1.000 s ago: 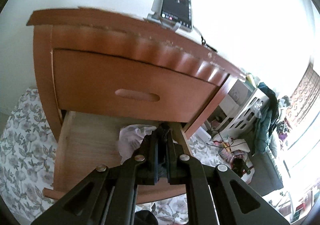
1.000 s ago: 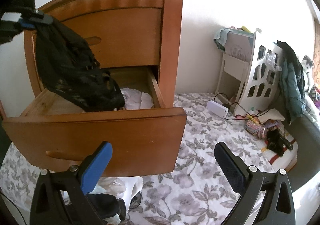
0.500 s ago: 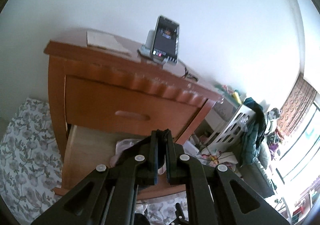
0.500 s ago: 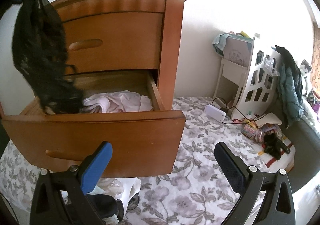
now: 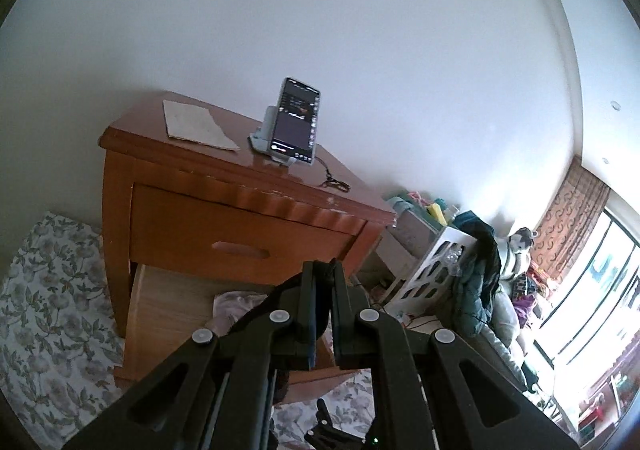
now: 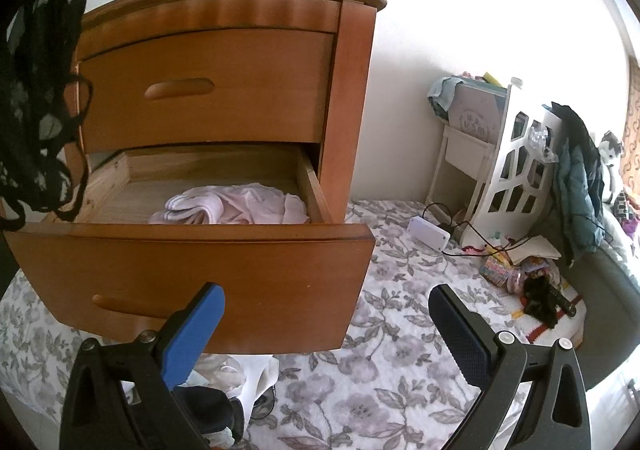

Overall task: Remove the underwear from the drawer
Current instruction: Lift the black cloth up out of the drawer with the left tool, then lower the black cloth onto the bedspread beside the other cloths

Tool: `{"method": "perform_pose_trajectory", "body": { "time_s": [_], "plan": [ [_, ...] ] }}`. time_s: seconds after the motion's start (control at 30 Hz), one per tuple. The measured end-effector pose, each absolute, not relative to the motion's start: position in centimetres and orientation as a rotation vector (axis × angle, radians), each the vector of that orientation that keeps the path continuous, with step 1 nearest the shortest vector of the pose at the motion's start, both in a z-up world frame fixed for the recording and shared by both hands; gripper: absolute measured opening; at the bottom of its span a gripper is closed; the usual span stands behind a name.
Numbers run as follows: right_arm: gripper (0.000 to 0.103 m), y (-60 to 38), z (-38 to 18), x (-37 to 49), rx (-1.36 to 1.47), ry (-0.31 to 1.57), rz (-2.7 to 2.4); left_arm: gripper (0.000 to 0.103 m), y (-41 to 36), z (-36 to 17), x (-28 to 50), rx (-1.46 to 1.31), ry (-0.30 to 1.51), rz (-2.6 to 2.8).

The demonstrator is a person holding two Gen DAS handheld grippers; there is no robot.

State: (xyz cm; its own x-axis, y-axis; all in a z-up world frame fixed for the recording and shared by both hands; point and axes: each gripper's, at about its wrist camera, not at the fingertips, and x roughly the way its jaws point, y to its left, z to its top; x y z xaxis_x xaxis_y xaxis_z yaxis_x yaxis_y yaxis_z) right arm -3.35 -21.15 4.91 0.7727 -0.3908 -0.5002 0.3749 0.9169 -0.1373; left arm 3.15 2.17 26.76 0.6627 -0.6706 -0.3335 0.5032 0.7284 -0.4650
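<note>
One risk: black lace underwear (image 6: 38, 90) snagging the open wooden drawer (image 6: 192, 270) front edge.
Left gripper (image 5: 323, 314): jaws pinched shut on it.
Right gripper (image 6: 326, 334): jaws wide, empty.

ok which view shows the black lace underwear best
The right wrist view: the black lace underwear hangs at its left edge, lifted above the open wooden drawer. The left wrist view shows only a dark sliver behind its shut tool.

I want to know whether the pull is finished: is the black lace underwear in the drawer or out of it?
Out. The black lace underwear hangs in the air left of the open drawer, its lowest edge above the drawer front.
</note>
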Motion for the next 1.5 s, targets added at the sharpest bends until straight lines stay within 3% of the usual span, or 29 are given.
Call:
{"method": "perform_pose_trajectory", "body": {
  "time_s": [0.3, 0.73, 1.5],
  "plan": [
    [0.103, -21.2, 5.0, -3.5, -0.026, 0.550, -0.411, 0.006, 0.0, 25.9, 1.2, -0.273, 0.551, -0.716],
    [0.103, -21.4, 4.9, -3.5, -0.011, 0.551, -0.410, 0.006, -4.2, 19.9, 1.5, -0.166, 0.730, -0.740],
    [0.103, -21.5, 4.9, -3.5, -0.004, 0.556, -0.409, 0.006, -5.8, 1.6, 4.3, -0.072, 1.094, -0.526]
  ]
}}
